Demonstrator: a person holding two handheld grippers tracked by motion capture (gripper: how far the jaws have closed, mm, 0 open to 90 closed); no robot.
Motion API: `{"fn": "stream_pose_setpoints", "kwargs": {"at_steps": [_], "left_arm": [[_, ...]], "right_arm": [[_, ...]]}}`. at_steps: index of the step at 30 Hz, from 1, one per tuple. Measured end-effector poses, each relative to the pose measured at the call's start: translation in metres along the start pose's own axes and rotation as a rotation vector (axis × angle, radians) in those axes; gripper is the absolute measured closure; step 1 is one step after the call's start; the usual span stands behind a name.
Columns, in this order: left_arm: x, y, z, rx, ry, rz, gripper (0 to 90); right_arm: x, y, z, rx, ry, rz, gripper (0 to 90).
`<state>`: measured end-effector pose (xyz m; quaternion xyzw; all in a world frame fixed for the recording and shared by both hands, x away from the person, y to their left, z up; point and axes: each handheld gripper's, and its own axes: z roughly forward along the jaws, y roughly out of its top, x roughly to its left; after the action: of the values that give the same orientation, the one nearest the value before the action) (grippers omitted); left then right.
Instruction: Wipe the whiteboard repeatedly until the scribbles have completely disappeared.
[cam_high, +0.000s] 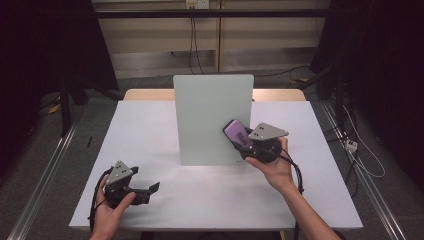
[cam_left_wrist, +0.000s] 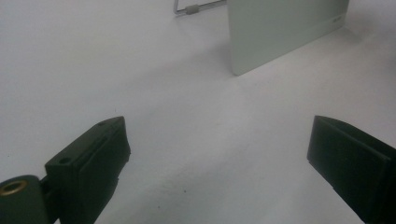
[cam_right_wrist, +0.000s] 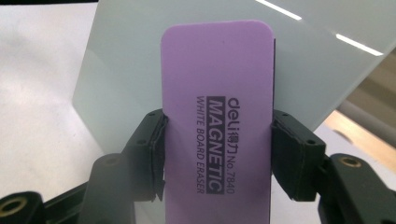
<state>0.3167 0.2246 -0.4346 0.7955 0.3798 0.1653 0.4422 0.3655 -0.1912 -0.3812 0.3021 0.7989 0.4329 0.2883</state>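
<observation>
Purple whiteboard eraser (cam_right_wrist: 217, 121) clamped lengthwise between the right gripper (cam_right_wrist: 217, 154) pads — against the upright whiteboard (cam_high: 210, 115).

Right tongs (cam_high: 239, 136) gripping purple eraser (cam_high: 234, 131), against upright whiteboard (cam_high: 210, 107)

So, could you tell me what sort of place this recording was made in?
Probably a lab recording station: a white table bearing just an upright whiteboard, metal rails on the floor, loose cables, dark surroundings.
</observation>
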Motion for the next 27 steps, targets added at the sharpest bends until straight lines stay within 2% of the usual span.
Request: {"fn": "stream_pose_setpoints", "kwargs": {"at_steps": [6, 12, 16, 20, 27], "left_arm": [[-0.001, 0.000, 0.001, 0.006, -0.002, 0.004, 5.6], [0.000, 0.000, 0.000, 0.000, 0.001, 0.002, 5.6], [0.000, 0.000, -0.001, -0.005, 0.002, -0.003, 5.6], [0.001, 0.000, -0.002, -0.001, 0.003, -0.003, 5.6], [0.000, 0.000, -0.001, -0.004, 0.001, -0.003, 5.6]], "right_arm": [[0.013, -0.015, 0.008, 0.038, 0.030, -0.007, 42.2], [0.023, -0.021, 0.016, 0.076, 0.066, -0.024, 42.1], [0.026, -0.023, 0.017, 0.086, 0.068, -0.027, 42.1], [0.021, -0.023, 0.011, 0.091, 0.056, -0.026, 42.2], [-0.004, -0.023, -0.011, 0.044, -0.014, 0.020, 42.1]]}}
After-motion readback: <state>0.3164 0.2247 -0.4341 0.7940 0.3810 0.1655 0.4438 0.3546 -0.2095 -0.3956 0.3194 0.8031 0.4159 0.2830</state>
